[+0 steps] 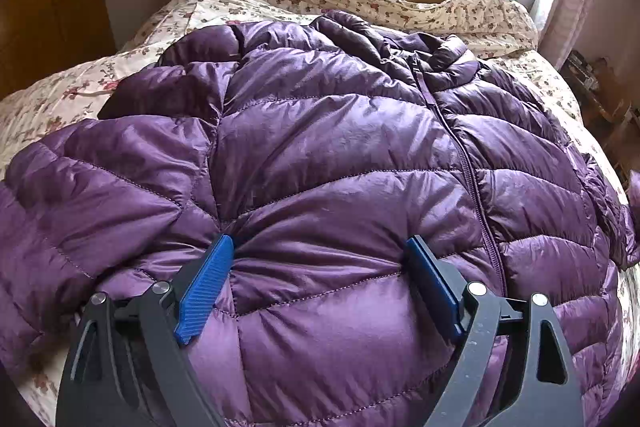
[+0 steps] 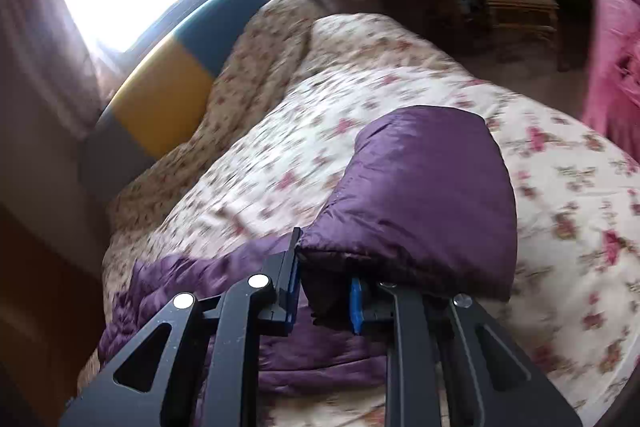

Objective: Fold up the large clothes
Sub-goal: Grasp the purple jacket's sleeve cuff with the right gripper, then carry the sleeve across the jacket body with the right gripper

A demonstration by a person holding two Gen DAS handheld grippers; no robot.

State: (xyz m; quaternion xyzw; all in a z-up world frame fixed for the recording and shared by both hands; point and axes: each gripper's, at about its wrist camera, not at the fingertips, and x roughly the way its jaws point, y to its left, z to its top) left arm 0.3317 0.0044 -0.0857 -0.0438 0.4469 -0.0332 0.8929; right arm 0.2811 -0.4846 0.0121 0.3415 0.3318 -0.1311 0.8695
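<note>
- A purple quilted jacket [image 1: 328, 155] lies front-up, zipped, across a bed [image 1: 60, 99] with a floral cover.
- The left tool [image 1: 320, 251] presses into the jacket's lower front, its blue fingers [image 1: 206, 287] spread apart.
- The right tool [image 2: 326, 279] is clamped on the jacket's sleeve [image 2: 432, 195], lifting it above the bed.

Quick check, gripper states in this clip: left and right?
Left gripper: open, fingers pressed into the quilted purple down jacket, nothing clamped.
Right gripper: shut on the jacket's purple sleeve, lifted above the floral bedspread.
</note>
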